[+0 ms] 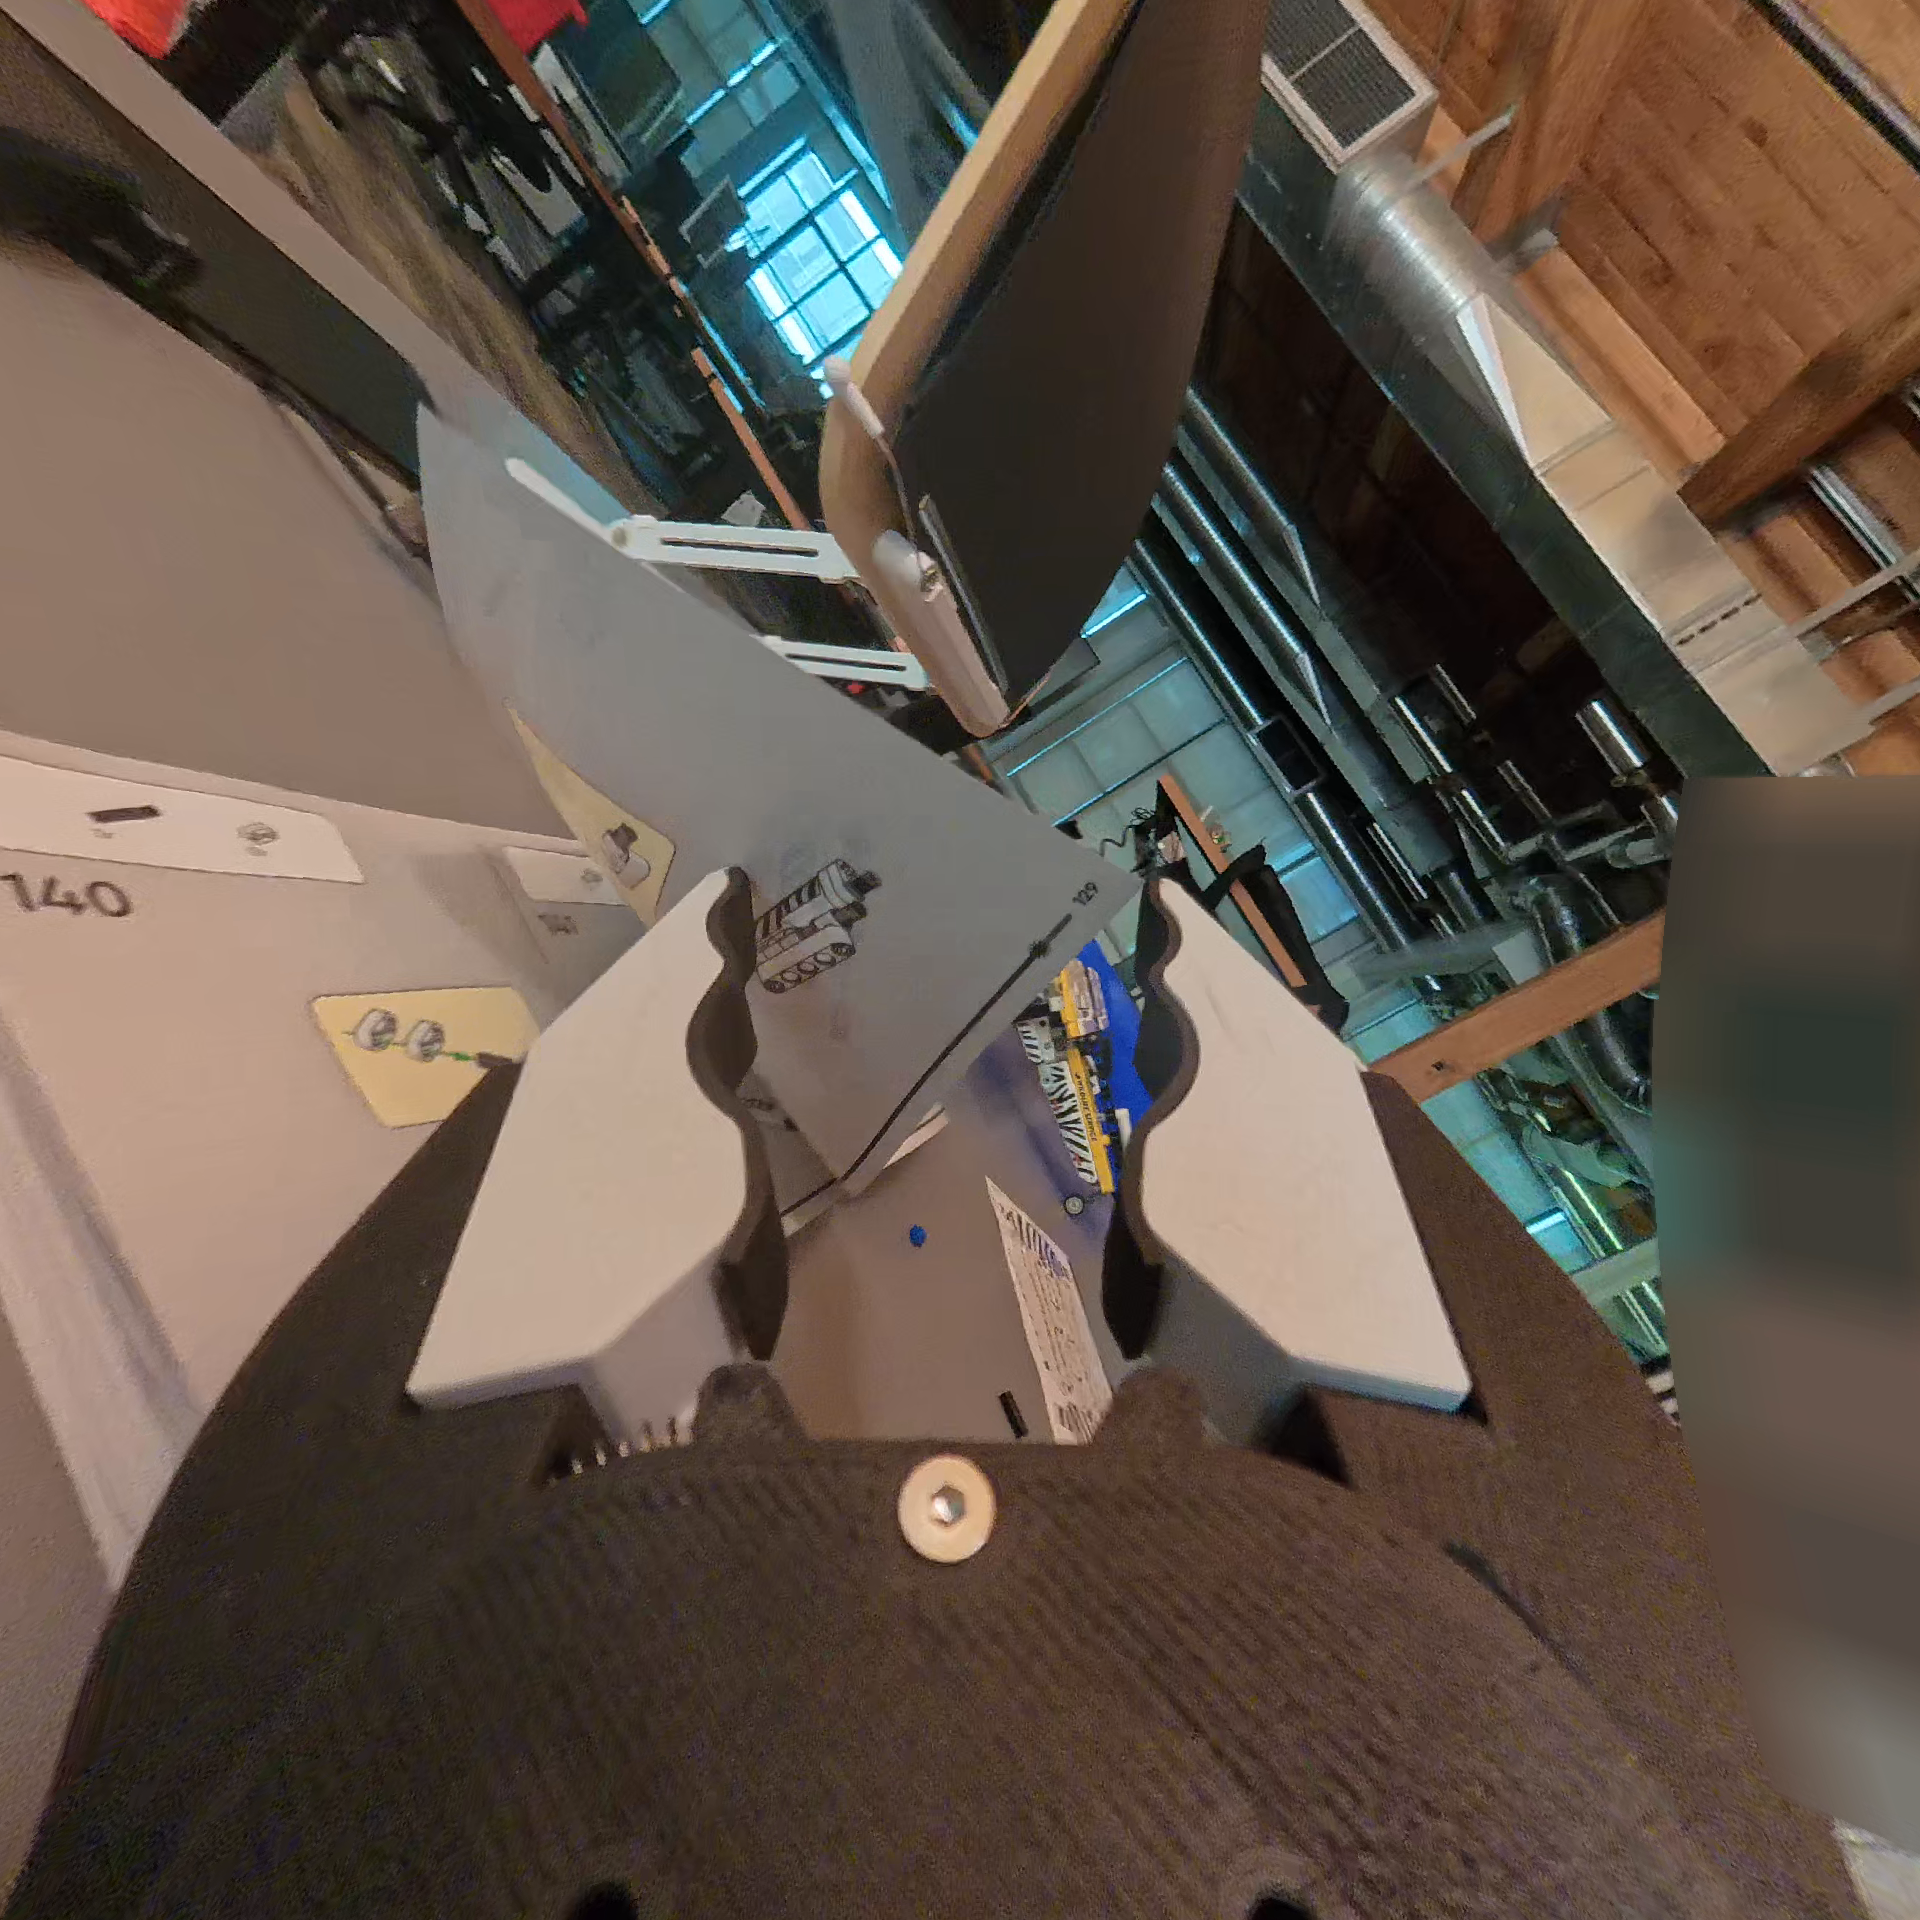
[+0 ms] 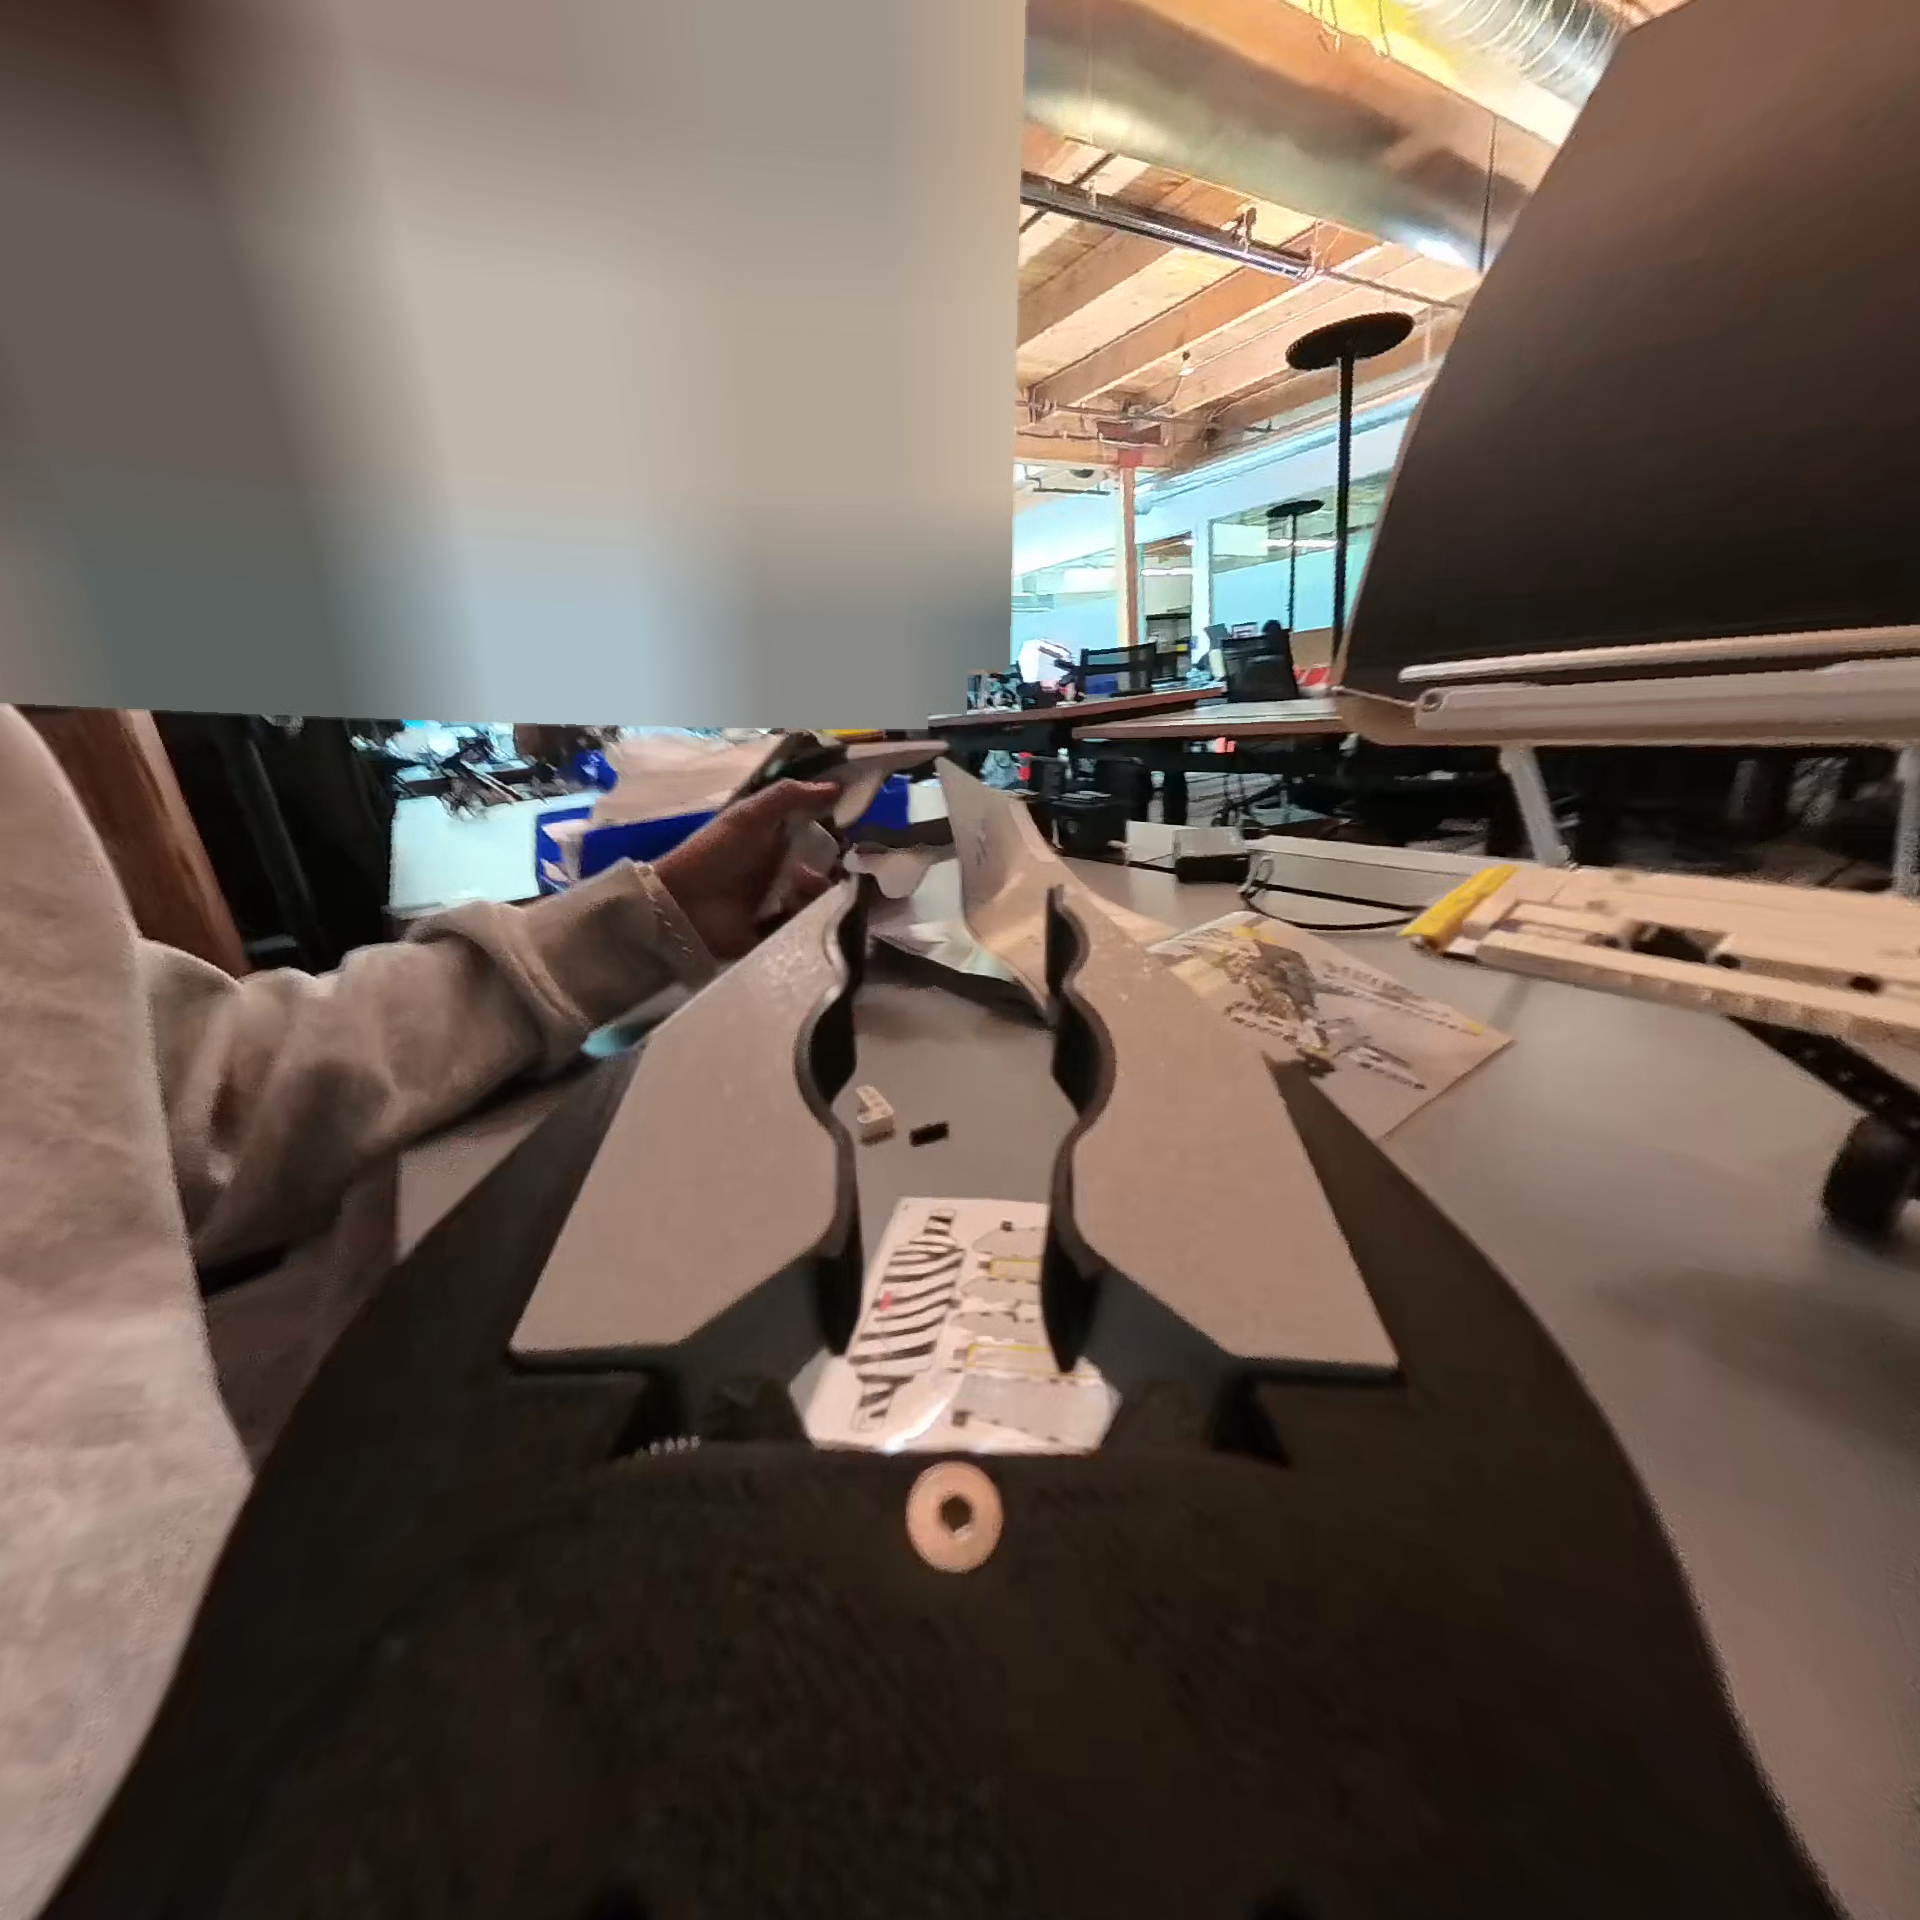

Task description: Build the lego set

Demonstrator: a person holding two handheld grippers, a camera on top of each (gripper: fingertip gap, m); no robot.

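My left gripper (image 1: 940, 894) is open. A lifted page of the instruction booklet (image 1: 727, 748) stands between its fingers, its lower corner leaning against the left finger (image 1: 582, 1143). Beyond it are a striped lego model (image 1: 1081, 1091), a tiny blue piece (image 1: 915, 1236) and a sticker sheet (image 1: 1049, 1320). My right gripper (image 2: 954, 899) is open and empty, low over the grey table (image 2: 1558, 1299). A small white piece (image 2: 876, 1107) and a small black piece (image 2: 928, 1132) lie between its fingers, in front of a striped sticker sheet (image 2: 956, 1320). The raised page (image 2: 987, 862) shows ahead.
A long white lego build (image 2: 1704, 956) with a black wheel (image 2: 1870, 1174) lies at right, beside a second booklet (image 2: 1330, 997). A dark screen on a stand (image 2: 1662, 364) overhangs the back right. A person's sleeve and hand (image 2: 748, 862) are at left.
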